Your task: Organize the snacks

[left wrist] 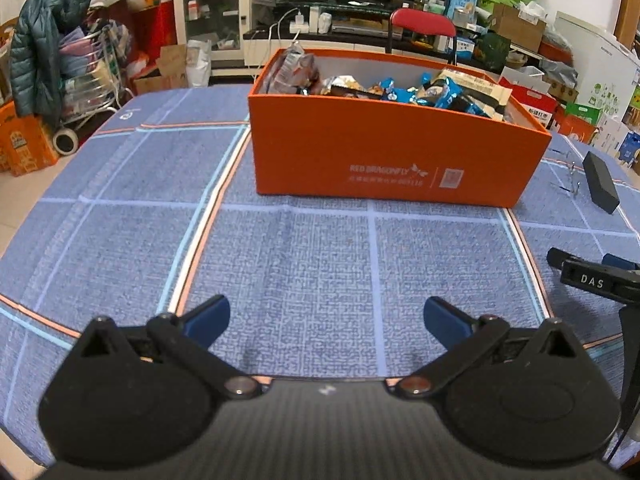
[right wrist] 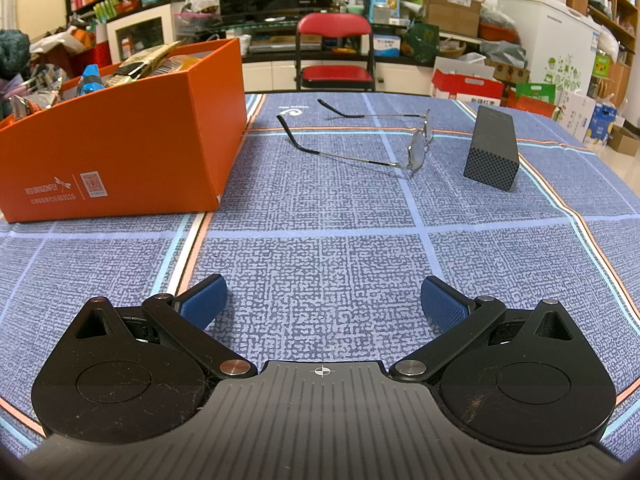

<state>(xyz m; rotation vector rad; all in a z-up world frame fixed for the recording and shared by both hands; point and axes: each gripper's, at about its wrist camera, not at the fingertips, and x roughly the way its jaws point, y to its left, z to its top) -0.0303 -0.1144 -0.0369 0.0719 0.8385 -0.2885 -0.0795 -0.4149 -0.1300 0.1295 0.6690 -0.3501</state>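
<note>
Snacks (left wrist: 384, 90) are seen heaped in the orange box (left wrist: 396, 156) on the blue tablecloth (left wrist: 320, 264); none noted loose outside, so sorting is judged nearly done or not begun. Left gripper (left wrist: 326, 320) and right gripper (right wrist: 322, 300) spread wide, nothing held. Box depths hidden; wrappers unreadable

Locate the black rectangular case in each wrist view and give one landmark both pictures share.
Left wrist: the black case lies at the far right edge, right of the orange box.
Right wrist: it sits right of centre, just right of the eyeglasses.
Shared landmark: the red chair beyond the table.
</note>
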